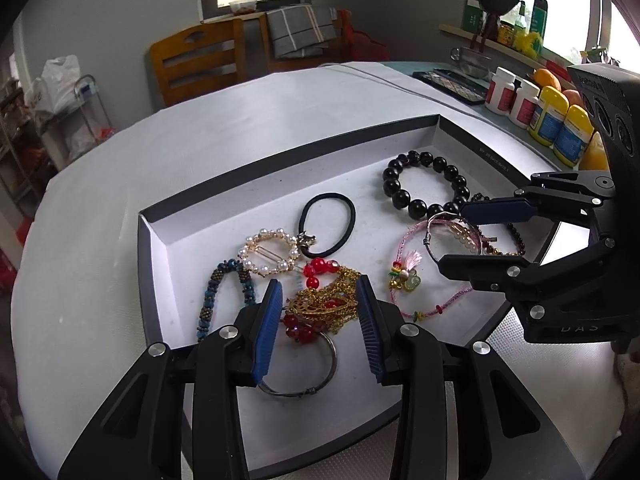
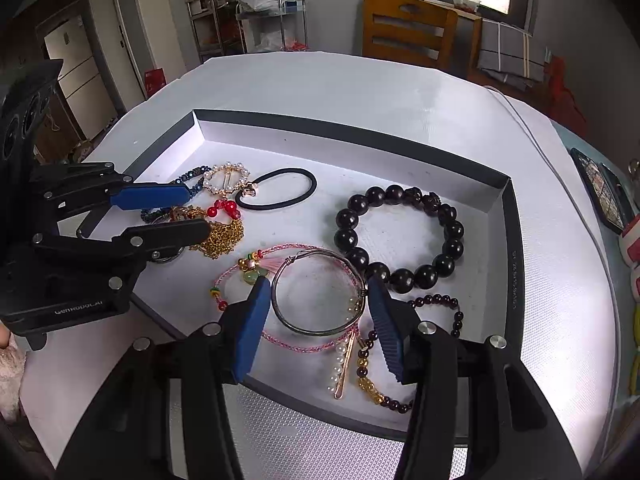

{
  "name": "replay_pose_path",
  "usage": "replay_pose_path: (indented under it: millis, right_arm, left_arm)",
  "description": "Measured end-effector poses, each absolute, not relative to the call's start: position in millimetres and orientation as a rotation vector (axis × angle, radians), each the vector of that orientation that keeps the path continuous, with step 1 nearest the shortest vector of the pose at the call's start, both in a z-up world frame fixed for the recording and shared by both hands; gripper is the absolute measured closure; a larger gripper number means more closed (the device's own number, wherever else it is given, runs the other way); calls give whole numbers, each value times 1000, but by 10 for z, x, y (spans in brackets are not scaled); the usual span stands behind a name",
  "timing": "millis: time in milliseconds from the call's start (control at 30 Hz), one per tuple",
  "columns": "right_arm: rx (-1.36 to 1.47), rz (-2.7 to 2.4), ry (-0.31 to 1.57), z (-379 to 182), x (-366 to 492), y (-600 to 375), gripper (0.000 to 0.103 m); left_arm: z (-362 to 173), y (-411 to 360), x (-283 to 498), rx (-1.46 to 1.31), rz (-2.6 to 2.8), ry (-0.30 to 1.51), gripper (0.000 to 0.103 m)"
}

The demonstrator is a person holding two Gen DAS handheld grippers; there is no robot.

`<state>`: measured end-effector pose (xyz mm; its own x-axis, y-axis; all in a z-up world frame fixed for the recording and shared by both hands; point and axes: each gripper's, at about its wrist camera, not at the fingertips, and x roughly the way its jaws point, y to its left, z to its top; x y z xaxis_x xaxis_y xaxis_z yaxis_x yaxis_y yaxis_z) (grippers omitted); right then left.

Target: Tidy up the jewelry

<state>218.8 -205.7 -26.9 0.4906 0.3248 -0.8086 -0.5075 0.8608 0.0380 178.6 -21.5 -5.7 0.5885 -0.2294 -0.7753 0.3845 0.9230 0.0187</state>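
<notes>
- Your left gripper hangs over the gold chain w/ red beads; jaws apart, pads either side, neither pad seen pressing on it. Can't tell if tips touch the tray floor.
- Your right gripper sits over the wire bangle; jaws apart, the ring lies between the pads, not pinched as far as you can see.
- All jewelry lies in one shallow tray w/ dark rim, on the white table.
- Hidden: 2nd metal bangle in left view is partly under the left pad and the red beads. Gold chain is a tangle, so its shape is hard to read.
- Cut off: dark-red thin bead strand runs behind your right finger; pearl pin overlaps it, plus some yellow beads.
- Right view: the left gripper's fingers cover part of the blue bead strand.
- Count, approx.: 1 big black bead bracelet, 1 black hair tie, 1 pearl ring clip, 1 blue strand, 1 gold chain, 2 metal bangles, 1 pink cord w/ green charm, 1 pearl pin, 1 dark-red strand.
- Bottles at table edge: 2 white, 2 yellow; labels unreadable.
</notes>
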Motion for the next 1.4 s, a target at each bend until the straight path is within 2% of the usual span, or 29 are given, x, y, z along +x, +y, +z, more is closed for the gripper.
replay_pose_path:
  millis: [67, 233, 500, 633, 733, 800, 833, 933, 1067, 1400]
  right_arm:
    - [-218, 510, 928, -270, 2190, -2057, 53]
    - [-219, 507, 922, -255, 2186, -2064, 53]
    - [-210, 483, 887, -135, 2080, -2182, 53]
    - [-191, 465, 860, -36, 1989, -2292, 45]
    - [-178, 453, 848, 10, 1933, -2375, 34]
    - [-165, 434, 851, 19, 1930, -2429, 32]
    - [-157, 424, 852, 27, 1926, -2459, 31]
    - [-128, 417, 835, 78, 1858, -2560, 19]
    - [-98, 402, 795, 167, 1673, -2666, 7]
    - [-118, 320, 713, 27, 1152, -2663, 6]
  left_arm:
    - [-52, -208, 1788, 190, -357, 867, 54]
    - [-41, -201, 1785, 185, -352, 864, 54]
    - [67, -162, 1711, 183, -346, 838, 47]
    - [132, -144, 1662, 177, -346, 824, 40]
    - [148, -148, 1626, 184, -352, 823, 39]
    - [154, -149, 1617, 177, -344, 824, 34]
    - [162, -142, 1608, 171, -340, 824, 27]
    - [217, -123, 1529, 165, -328, 818, 24]
    - [324, -87, 1262, 173, -300, 772, 11]
    - [179, -4, 703, 128, -209, 723, 7]
